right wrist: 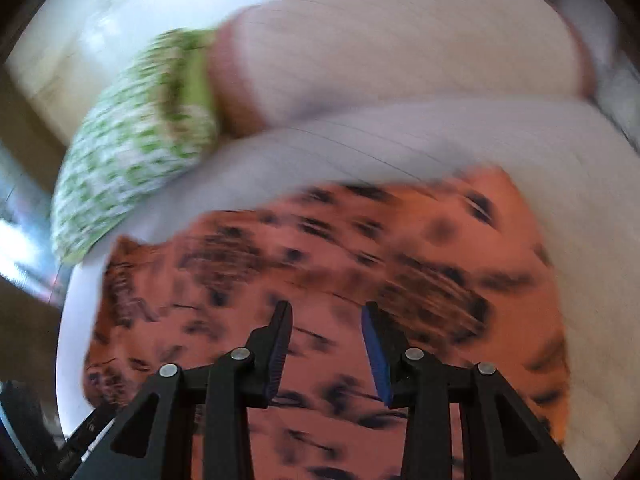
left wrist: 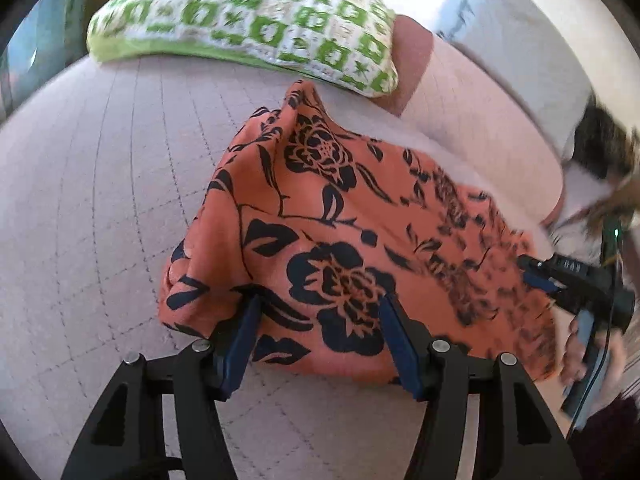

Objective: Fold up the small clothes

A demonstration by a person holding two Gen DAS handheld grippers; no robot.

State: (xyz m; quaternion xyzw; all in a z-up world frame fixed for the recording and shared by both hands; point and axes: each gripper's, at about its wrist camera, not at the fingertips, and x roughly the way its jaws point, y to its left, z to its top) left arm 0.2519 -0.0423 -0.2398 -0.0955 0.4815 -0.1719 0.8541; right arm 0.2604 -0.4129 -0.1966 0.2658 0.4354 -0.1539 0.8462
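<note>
Orange floral garment, thin cloth with black print, lay bunched on the quilted pale bedcover ahead of my tongs. Beyond it sat a green-patterned pillow. My left gripper straddled its near edge, unclenched. My right gripper hovered above, also released, pointing downward.

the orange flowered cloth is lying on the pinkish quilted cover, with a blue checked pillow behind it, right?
Not quite: the pillow is green and white, not blue, as the left wrist view shows clearly. The rest holds: the orange flowered cloth lies on the pinkish quilted cover, with that pillow behind it.
</note>
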